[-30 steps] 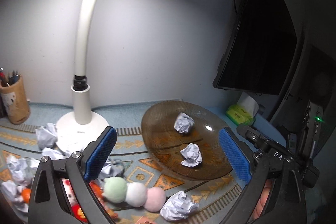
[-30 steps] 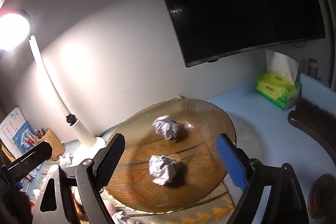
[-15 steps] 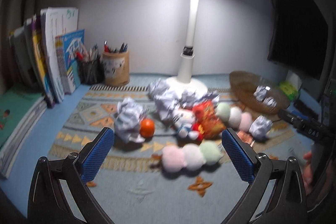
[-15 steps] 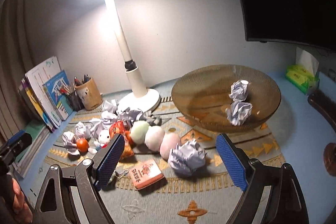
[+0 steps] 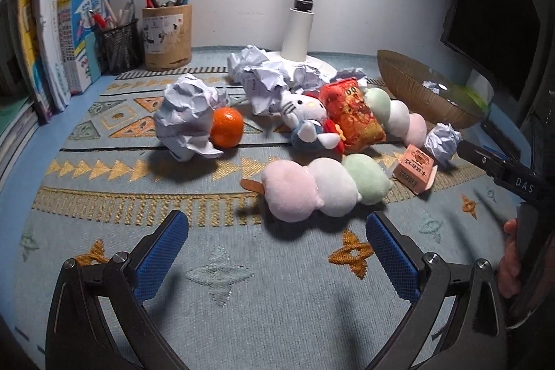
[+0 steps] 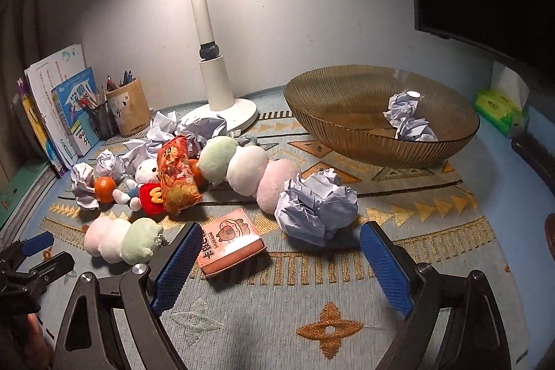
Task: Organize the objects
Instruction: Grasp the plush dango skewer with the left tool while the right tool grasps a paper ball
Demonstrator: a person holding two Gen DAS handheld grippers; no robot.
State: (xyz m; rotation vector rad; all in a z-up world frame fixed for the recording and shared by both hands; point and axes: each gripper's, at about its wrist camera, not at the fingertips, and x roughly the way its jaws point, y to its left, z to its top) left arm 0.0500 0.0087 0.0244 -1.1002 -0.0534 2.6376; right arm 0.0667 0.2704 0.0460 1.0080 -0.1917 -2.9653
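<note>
- The left tongs (image 5: 275,247) hover released over the patterned mat (image 5: 222,280) on the surface, just short of the near dango plush (image 5: 324,188), grasping nothing.
- The right tongs (image 6: 279,257) are released too, above the mat, with a crumpled paper ball (image 6: 317,207) and a small pink box (image 6: 229,241) just ahead of the blue pads.
- The brown glass bowl (image 6: 347,123) sits to the right, with two paper balls (image 6: 409,120) inside.
- More paper wads (image 5: 263,75) lie around the lamp base (image 6: 222,117), near an orange (image 5: 227,127).
</note>
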